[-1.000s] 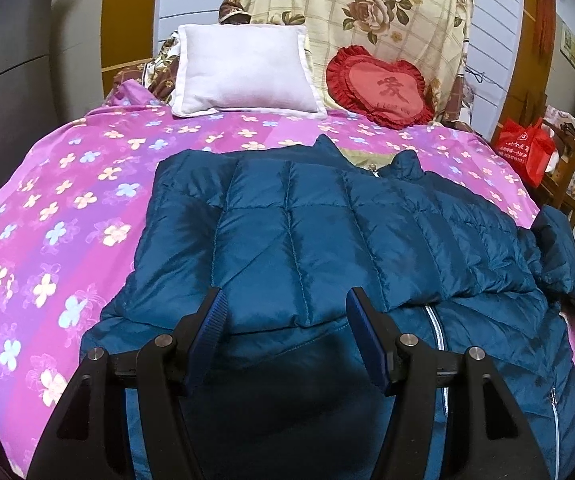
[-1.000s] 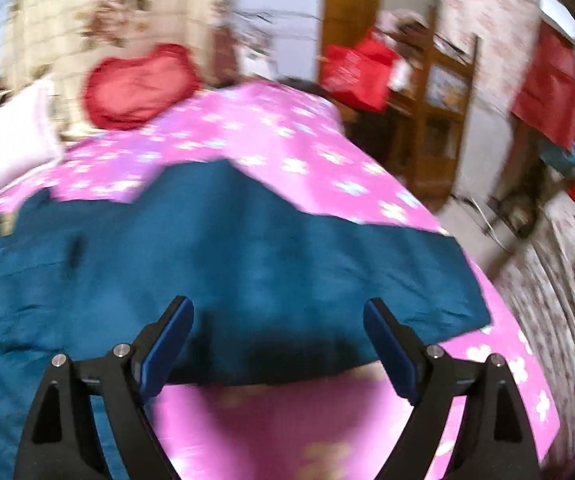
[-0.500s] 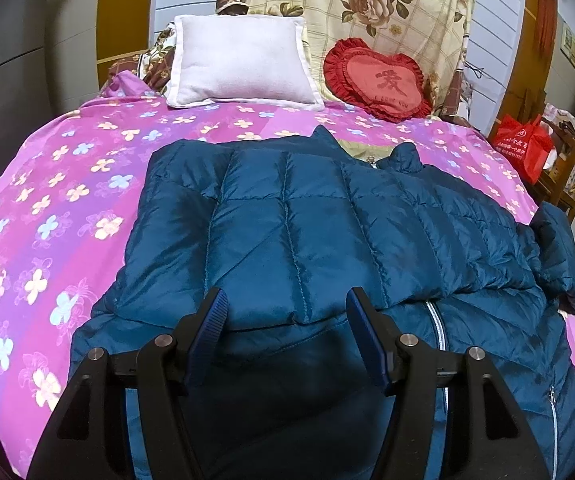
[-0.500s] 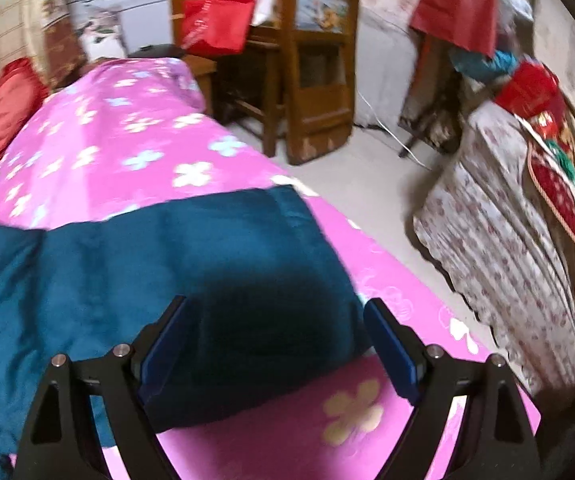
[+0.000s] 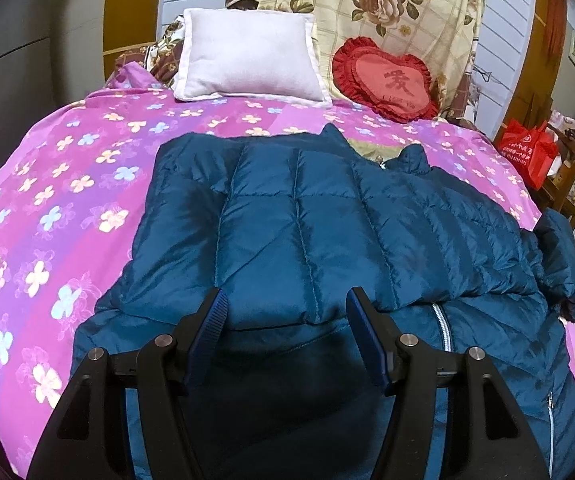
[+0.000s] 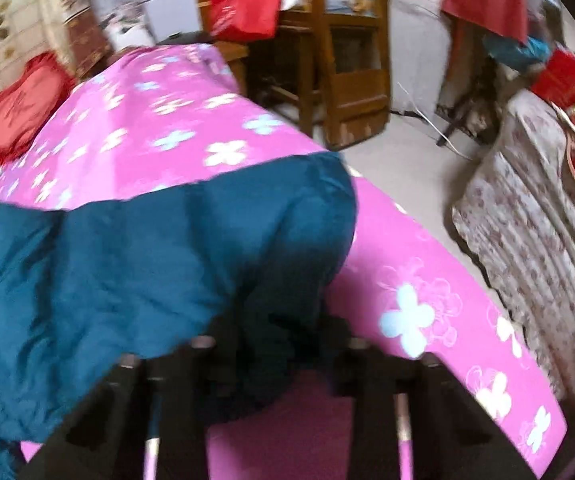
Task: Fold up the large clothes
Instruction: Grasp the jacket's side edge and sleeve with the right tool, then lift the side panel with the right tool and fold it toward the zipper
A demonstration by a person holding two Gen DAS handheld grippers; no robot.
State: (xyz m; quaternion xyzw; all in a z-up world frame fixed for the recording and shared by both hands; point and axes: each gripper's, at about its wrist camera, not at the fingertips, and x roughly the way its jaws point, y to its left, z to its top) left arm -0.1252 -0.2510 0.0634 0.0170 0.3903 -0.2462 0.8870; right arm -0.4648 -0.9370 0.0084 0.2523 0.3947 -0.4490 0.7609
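Note:
A dark blue quilted down jacket (image 5: 307,224) lies on a pink flowered bed (image 5: 47,208). One sleeve is folded across its front, and the zipper shows at the lower right. My left gripper (image 5: 287,320) is open and empty, just above the edge of the folded sleeve. In the right wrist view the jacket's other sleeve (image 6: 167,248) lies toward the bed's right edge. My right gripper (image 6: 271,344) is shut on the end of that sleeve; the fabric bunches between the fingers and hides them. This view is blurred.
A white pillow (image 5: 247,60) and a red heart cushion (image 5: 387,80) lie at the head of the bed. A wooden shelf (image 6: 347,60) with a red bag (image 6: 247,8) stands beyond the bed's right edge. A floral-covered piece of furniture (image 6: 535,220) stands across the floor.
My right gripper has closed on the end of the right sleeve, which was lying flat between its open jaws. The left gripper has stayed open and hardly moved.

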